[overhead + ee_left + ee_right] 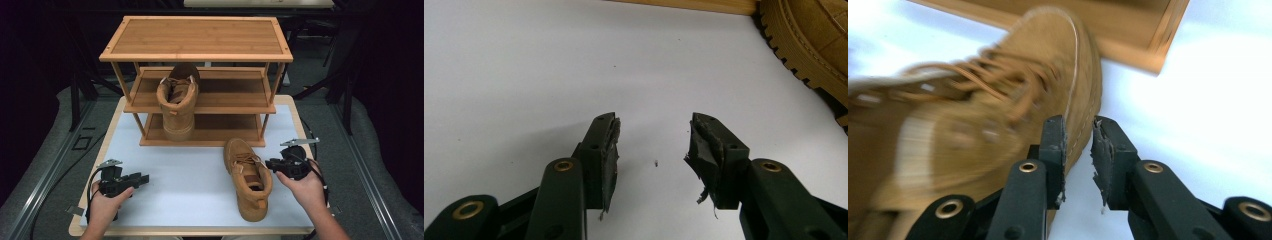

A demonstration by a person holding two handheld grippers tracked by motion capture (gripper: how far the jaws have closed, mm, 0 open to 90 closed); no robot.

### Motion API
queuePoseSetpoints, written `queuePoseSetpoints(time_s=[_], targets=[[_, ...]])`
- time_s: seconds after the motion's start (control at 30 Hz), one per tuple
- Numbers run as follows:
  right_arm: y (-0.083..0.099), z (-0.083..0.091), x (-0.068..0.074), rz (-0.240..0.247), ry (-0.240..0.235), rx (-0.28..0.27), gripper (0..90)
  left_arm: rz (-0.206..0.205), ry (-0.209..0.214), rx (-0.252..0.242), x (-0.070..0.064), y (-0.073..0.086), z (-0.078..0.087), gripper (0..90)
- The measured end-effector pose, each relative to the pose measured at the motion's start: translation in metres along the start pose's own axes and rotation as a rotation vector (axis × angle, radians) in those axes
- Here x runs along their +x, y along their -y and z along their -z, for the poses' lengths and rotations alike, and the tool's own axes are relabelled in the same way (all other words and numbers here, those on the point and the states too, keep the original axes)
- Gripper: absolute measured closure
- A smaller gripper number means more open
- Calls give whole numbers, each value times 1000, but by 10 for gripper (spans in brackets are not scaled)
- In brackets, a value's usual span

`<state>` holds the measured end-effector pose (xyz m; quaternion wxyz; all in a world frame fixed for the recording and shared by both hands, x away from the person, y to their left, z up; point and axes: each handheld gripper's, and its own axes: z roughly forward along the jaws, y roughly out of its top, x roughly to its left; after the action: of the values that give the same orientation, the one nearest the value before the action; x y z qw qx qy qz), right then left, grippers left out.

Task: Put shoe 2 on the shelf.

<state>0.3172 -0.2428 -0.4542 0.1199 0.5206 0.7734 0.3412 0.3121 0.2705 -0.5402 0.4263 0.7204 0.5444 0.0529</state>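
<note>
A tan lace-up boot [247, 180] lies on the white table top [190, 170], toe toward the rack. In the right gripper view this boot [973, 120] is blurred and close at left. My right gripper [268, 163] sits just beside the boot's right side; its jaws stand a little apart with nothing between them [1079, 125]. A second tan boot [178, 100] rests on the rack's middle shelf, heel sticking out toward me. My left gripper [146, 177] hovers at the table's front left, jaws wide open over bare table [654, 122], with a boot sole [819, 45] at the upper right.
A three-shelf wooden shoe rack [200, 37] stands at the back of the table; its base edge [694, 5] and a corner [1128, 30] show in the gripper views. Cables trail from both grippers. Dark floor and stands surround the table.
</note>
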Motion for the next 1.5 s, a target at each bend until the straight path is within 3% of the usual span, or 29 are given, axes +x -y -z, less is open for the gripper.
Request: queuePoseSetpoints(time_s=[0.1,0.2,0.27,0.33,0.5,0.63,0.77,0.9,1.0,1.2,1.27,1.3,1.37,1.5], targets=[[-12,26,13,31,33,-34,729,-4,3,2,0,0,0,537],[-15,45,23,23,-53,-78,720,1,0,-2,-1,0,1,536],[-12,50,30,20,-58,-93,706,4,0,-3,0,1,1,536],[-6,48,35,31,-68,-86,686,5,2,-1,0,1,1,536],[4,36,36,24,-44,-44,688,5,1,-4,0,1,2,536],[5,32,31,-10,-95,-16,772,14,2,-2,1,1,1,536],[-1,34,24,-6,-105,18,822,11,1,-1,1,1,1,537],[-8,37,14,8,-55,37,836,13,0,-4,2,1,2,537],[-11,37,6,10,-46,49,837,20,-1,-5,3,1,2,538],[-20,37,12,60,-5,108,779,20,-8,-1,4,2,1,540],[-26,38,16,89,10,143,753,15,-9,3,4,2,1,540],[-29,39,20,99,59,156,738,17,-7,4,3,2,1,540],[-36,40,22,116,59,195,711,17,-6,4,3,2,0,539],[-47,39,27,126,114,330,692,21,-5,6,4,2,0,538]])
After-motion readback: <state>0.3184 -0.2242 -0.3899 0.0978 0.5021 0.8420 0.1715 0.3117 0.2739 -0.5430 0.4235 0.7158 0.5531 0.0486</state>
